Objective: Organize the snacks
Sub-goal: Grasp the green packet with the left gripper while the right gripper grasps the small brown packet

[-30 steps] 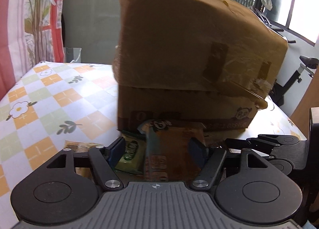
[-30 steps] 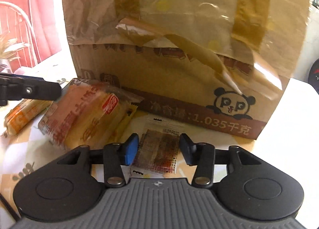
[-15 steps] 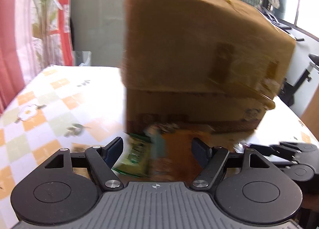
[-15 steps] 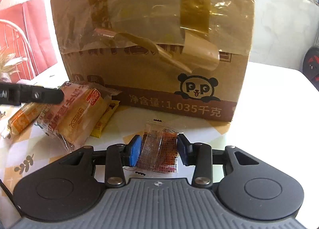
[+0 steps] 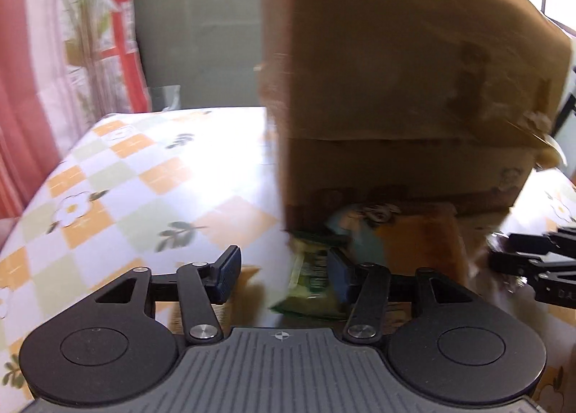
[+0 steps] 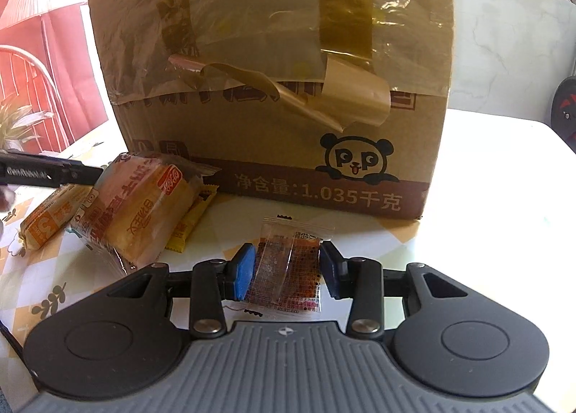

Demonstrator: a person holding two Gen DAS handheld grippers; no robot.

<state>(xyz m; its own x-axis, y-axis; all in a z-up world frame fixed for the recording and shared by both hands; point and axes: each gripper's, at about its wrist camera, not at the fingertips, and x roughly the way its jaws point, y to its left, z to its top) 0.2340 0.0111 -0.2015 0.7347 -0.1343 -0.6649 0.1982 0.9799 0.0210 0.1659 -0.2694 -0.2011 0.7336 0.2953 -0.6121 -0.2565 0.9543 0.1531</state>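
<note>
The left wrist view is blurred. My left gripper [image 5: 282,276] hovers over the tablecloth with its jaws closing. A green snack packet [image 5: 309,276] lies between them against the right pad, and the left pad stands clear of it. Behind it lies an orange-brown pack [image 5: 421,244] at the foot of a big taped cardboard box [image 5: 396,89]. My right gripper [image 6: 287,272] is shut on a small clear packet [image 6: 286,269] with dark red contents, creased between the pads, in front of the box [image 6: 280,107].
Left of the clear packet lie a large orange snack pack [image 6: 144,211], a small orange bar [image 6: 46,222] and a yellow packet [image 6: 187,226]. The left gripper's black finger [image 6: 50,172] reaches in above them. A flowered checked tablecloth [image 5: 151,179] covers the table.
My left gripper swung left off the orange-brown pack and its jaws narrowed around the green packet. My right gripper's pads closed onto the clear packet and it shifted sideways along the box.
</note>
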